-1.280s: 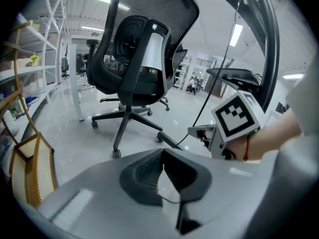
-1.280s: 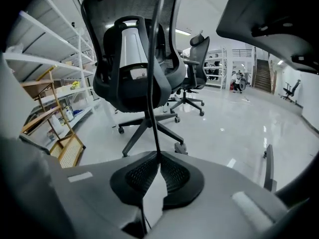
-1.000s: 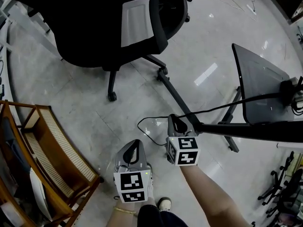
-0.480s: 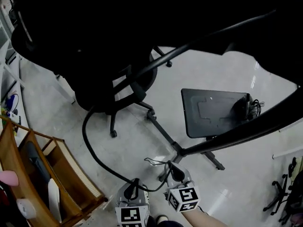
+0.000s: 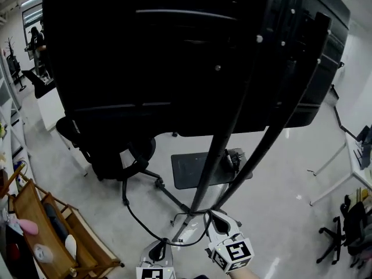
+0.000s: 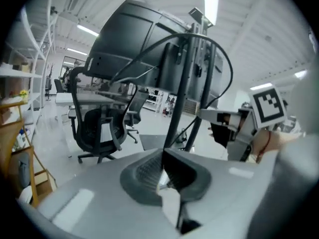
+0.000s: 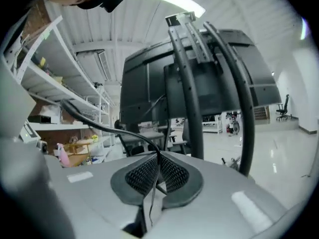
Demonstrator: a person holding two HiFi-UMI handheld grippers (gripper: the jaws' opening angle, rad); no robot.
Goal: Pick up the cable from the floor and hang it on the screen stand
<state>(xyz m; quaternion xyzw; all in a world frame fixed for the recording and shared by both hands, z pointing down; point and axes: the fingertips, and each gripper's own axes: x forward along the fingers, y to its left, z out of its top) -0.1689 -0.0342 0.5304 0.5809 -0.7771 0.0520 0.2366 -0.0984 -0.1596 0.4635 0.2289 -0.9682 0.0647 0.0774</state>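
Observation:
A black cable [image 5: 136,220] sags from beside the office chair down to my right gripper [image 5: 212,215], which is shut on it. In the right gripper view the cable [image 7: 99,126] comes out of the closed pads and runs up to the left. My left gripper [image 5: 163,244] is at the bottom edge, its pads together [image 6: 162,156]. The cable passes right by its tip, and no cable shows between its pads. The screen stand's poles [image 5: 215,156] rise just beyond both grippers to the back of the big black screen [image 5: 174,57]. Its flat base plate [image 5: 192,170] lies on the floor.
A black office chair [image 5: 110,150] stands left of the stand. A wooden rack [image 5: 52,225] with small items fills the lower left. White desk legs [image 5: 343,167] and another chair [image 5: 343,231] are at the right. Shelves [image 7: 40,83] line the left wall.
The head view has swung up from the floor to the screen's back. Both grippers have risen beside the stand poles, the right one still holding the cable, which now hangs off the floor.

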